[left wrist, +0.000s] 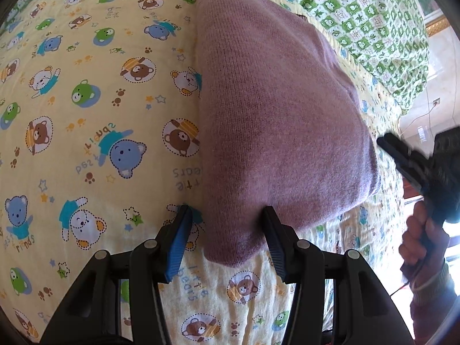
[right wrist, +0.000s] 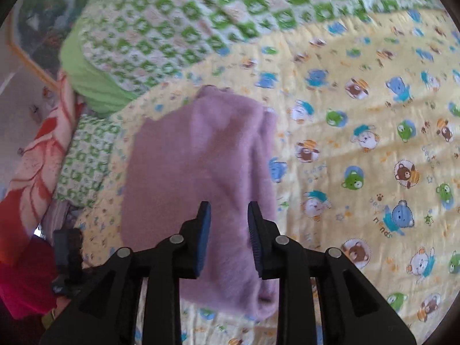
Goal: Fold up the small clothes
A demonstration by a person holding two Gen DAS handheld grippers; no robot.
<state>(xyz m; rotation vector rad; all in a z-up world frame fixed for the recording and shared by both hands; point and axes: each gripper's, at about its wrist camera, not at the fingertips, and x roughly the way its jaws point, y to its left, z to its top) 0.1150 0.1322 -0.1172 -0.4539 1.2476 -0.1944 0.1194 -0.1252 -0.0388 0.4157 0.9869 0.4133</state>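
Observation:
A folded mauve knit garment lies flat on the yellow bear-print bedsheet. My left gripper stands open at the garment's near corner. Its right finger overlaps the knit, and its left finger stands off the edge over the sheet. My right gripper comes in from the right, its tip close to the garment's right edge, with a hand on its handle. In the right wrist view the right gripper hovers over the near end of the garment, jaws narrowly apart with nothing pinched.
A green-and-white patterned quilt lies bunched along the far side of the bed. A red and orange flowered blanket hangs at the bed's edge. Pale floor shows beyond the bed.

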